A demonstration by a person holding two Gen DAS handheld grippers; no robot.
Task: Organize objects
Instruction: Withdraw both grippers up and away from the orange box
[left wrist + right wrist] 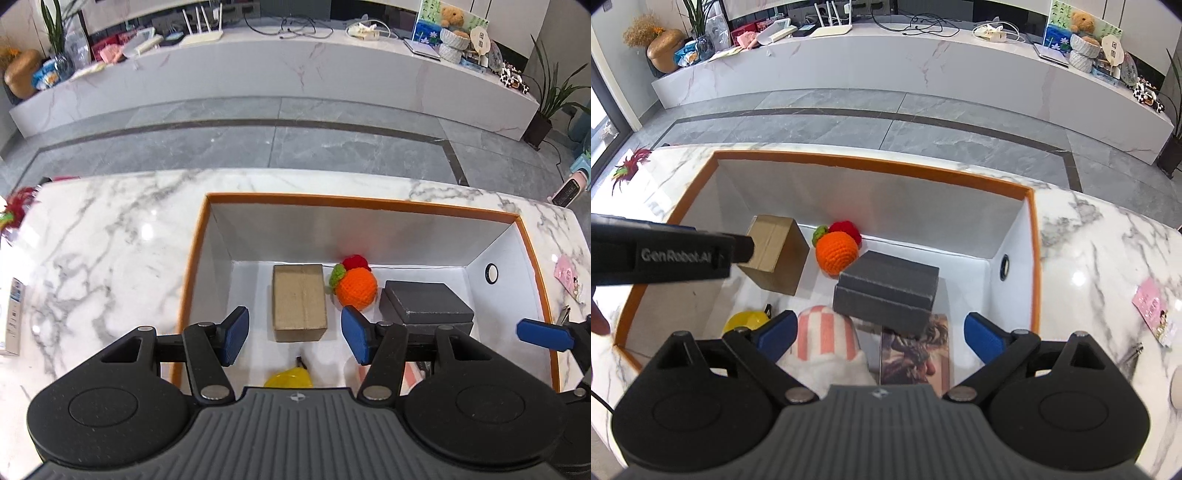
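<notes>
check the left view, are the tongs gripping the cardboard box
No, the left tongs stand open above the cardboard box without touching it.

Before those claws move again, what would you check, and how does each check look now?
1. Left claw open and holding nothing: ok.
2. Right claw open and holding nothing: ok.
3. Cardboard box, knitted orange and grey box inside the big box: ok.
4. Pink card lies on the table, outside the big box: not ok.
5. Striped cloth clear of the right claw's fingers: cannot tell.
</notes>
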